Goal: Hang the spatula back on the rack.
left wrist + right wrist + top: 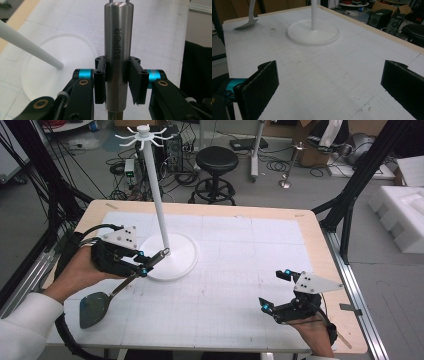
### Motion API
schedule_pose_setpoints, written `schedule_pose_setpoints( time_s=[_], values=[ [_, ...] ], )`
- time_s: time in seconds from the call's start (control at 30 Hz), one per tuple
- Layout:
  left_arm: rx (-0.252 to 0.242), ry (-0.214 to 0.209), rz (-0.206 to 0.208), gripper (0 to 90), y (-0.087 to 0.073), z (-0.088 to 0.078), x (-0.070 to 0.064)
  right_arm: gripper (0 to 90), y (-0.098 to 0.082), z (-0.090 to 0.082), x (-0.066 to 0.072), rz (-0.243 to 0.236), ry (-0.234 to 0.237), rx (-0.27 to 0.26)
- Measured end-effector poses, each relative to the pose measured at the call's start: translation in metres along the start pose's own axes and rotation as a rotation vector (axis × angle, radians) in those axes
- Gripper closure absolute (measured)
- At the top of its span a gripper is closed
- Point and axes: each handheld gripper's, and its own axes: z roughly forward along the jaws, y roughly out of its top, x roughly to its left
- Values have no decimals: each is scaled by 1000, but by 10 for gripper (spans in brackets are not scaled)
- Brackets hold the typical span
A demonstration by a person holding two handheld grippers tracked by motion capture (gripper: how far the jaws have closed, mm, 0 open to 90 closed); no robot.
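Observation:
A steel-handled spatula (96, 308) with a dark grey head slants from the table's front left up toward the stand. My left gripper (144, 262) is shut on its handle (118, 30), which is stamped SUPOR, near the handle's upper end. The handle's tip lies over the round base (177, 262) of a white hook stand (156, 195) with several hooks at its top. In the right gripper view the spatula's head (248, 21) rests on the mat at the far left. My right gripper (275, 290) is open over the front right of the table, with nothing between its pads (265, 82).
A white gridded mat (240, 270) covers the wooden table (320, 245). Behind the table stand a black stool (216, 162), cables and boxes on the floor. White foam blocks (405, 215) lie to the right of the table.

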Motion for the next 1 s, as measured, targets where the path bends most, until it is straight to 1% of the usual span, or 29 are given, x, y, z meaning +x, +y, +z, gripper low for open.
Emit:
schedule_pose_setpoints(
  time_s=[0.03,0.07,0.1,0.13,0.27,0.3,0.37,0.43,0.47,0.6,0.63,0.67,0.73,0.77,0.87,0.9,1.0],
  values=[
    [-9,7,-3,692,0,-2,1,5,0,0,0,2,0,1],
    [-22,4,-5,692,0,-5,1,5,0,0,0,-1,-2,1],
    [-44,22,-11,691,1,-9,2,5,0,1,0,1,0,2],
    [-44,22,-11,691,1,-9,2,5,0,1,0,1,0,2],
    [-84,26,-28,692,1,-17,5,5,-1,1,-1,4,0,5],
    [-86,38,-29,691,1,-19,7,5,-2,1,-1,6,-1,4],
    [-113,37,-42,692,1,-26,10,5,-2,0,-1,8,-2,4],
    [-120,32,-47,692,2,-29,10,5,-2,0,-1,8,-1,4],
    [-138,36,-54,692,3,-31,11,5,-2,0,-1,8,-1,4],
    [-182,58,-68,692,5,-41,14,5,-2,1,-1,6,-1,3],
    [-186,65,-71,692,6,-43,14,5,-2,1,-1,4,-2,5],
    [-185,61,-64,692,7,-44,15,5,-2,0,-1,5,-1,5],
    [-183,66,-71,692,8,-46,15,5,-1,0,-1,4,0,5],
    [-178,66,-65,692,9,-47,16,5,-1,0,-1,5,-1,5],
    [-195,75,-67,692,11,-52,18,5,-2,0,-1,6,0,5],
    [-212,82,-75,692,12,-55,20,5,-2,0,-2,7,-2,4],
    [-221,93,-85,692,14,-59,22,5,-2,0,-2,8,-2,8]
  ],
)
